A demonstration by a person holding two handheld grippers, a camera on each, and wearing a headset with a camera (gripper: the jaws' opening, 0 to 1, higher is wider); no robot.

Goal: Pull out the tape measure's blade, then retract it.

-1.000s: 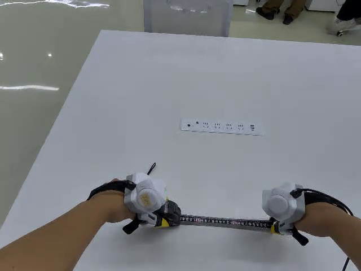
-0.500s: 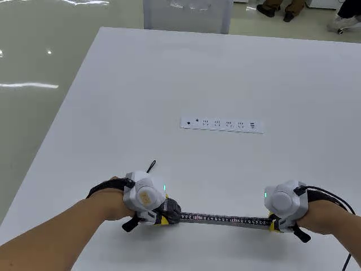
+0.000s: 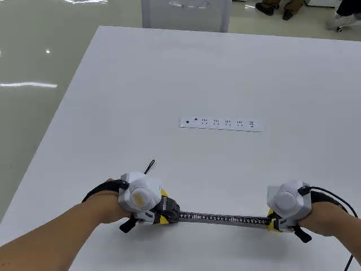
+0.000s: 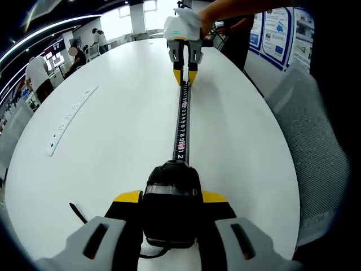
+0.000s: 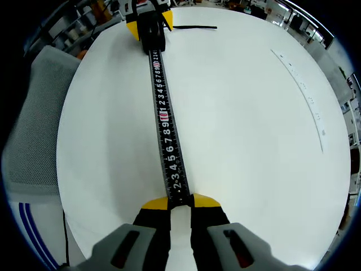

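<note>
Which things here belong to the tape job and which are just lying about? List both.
In the job: tape measure case, gripped by the left gripper; blade, pulled out, its end pinched by the right gripper.
Lying about: power strip; thin black cord.

- Left tongs (image 3: 163, 213), at 7 o'clock in the head view: rounded white housing with a round yellow mark, black fingers (image 4: 128, 197) tipped yellow.
- Right tongs (image 3: 272, 221), at 5 o'clock: matching white housing, black-and-yellow fingers.
- Black straps (image 3: 100, 187) wrap both hands.
- A black cable (image 3: 333, 195) leaves the right unit.
</note>
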